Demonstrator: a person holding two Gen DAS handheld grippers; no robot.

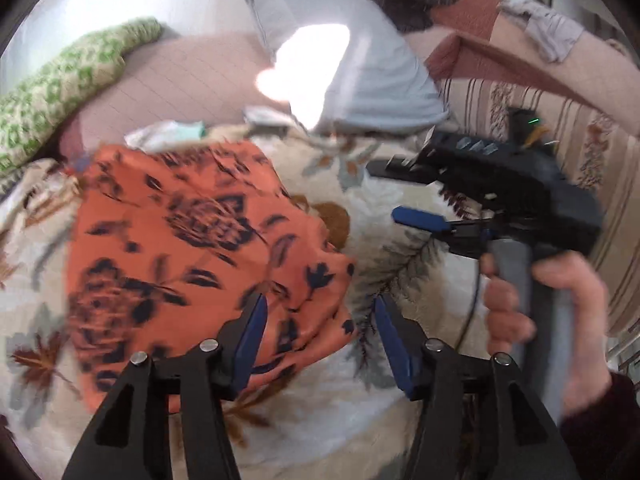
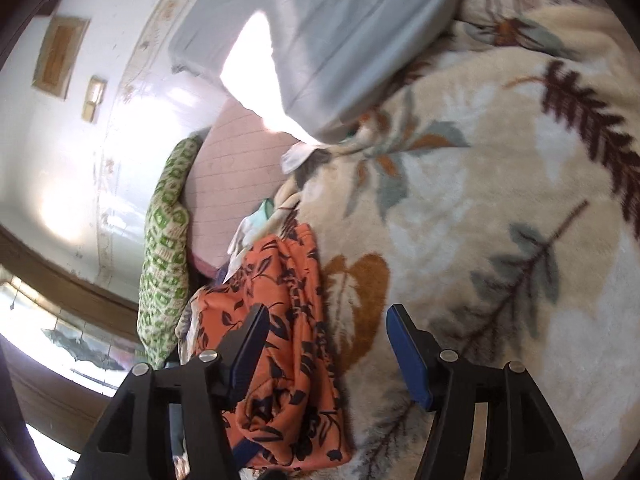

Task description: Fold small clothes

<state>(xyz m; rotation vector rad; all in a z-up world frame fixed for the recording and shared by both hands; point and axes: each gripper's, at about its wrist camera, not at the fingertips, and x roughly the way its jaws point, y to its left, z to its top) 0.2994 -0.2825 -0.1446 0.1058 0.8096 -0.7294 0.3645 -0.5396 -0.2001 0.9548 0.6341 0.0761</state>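
Left wrist view: The left claw (image 1: 320, 312) is spread wide, with its two blue-padded fingers (image 1: 252, 340) well apart and nothing between them. It hovers over the near right corner of the orange floral garment (image 1: 192, 248). The left finger overlaps the cloth edge in the picture; actual contact cannot be confirmed. The garment lies mostly flat on the cream leaf-print blanket (image 1: 384, 368) that covers the bed, in the left and centre of the frame. The right claw (image 1: 404, 192) appears at the right, held by the person's right hand (image 1: 532, 312) on a grey handle. Its fingers point left above the blanket, apart from the garment, with a clear gap between the black upper finger and the blue lower one. A pale blue pillow (image 1: 360, 76) lies beyond the garment, and a green patterned cushion (image 1: 64, 92) lies at the far left.

Right wrist view: The right claw (image 2: 324, 316) is spread, holding nothing. The orange floral garment (image 2: 280, 340) lies bunched on the blanket (image 2: 500, 200), running beneath the claw's left finger and into the gap. The right finger stands over bare blanket. The pale blue pillow (image 2: 320, 40) rests at the top, and the green patterned cushion (image 2: 166, 256) lies left of the garment, next to a pink quilted cushion (image 2: 236, 184).
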